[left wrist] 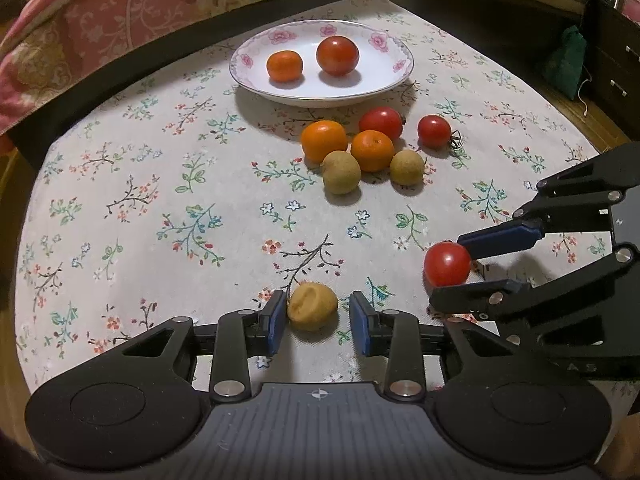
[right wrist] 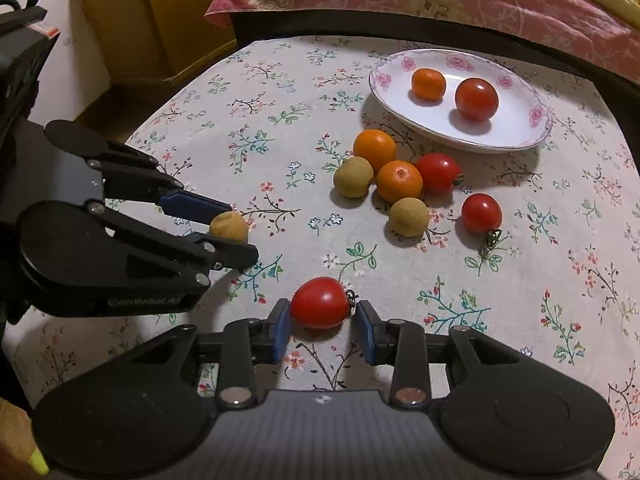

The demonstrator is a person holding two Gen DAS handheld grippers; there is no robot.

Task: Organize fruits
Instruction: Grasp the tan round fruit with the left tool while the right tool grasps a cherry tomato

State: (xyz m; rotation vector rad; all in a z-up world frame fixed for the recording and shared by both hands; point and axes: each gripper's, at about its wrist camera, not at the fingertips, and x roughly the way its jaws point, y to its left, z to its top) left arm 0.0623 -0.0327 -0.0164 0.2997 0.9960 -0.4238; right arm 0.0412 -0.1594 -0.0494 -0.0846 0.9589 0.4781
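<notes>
Yellow cardboard (right wrist: 176,20) at 11 o'clock is shown only by the right wrist view. A tan longan (left wrist: 313,306) is straddled by the left gripper (left wrist: 318,322), one pad touching, the other apart. A red tomato (right wrist: 321,307) is bracketed by the right gripper (right wrist: 322,330), its jaws slightly apart
</notes>
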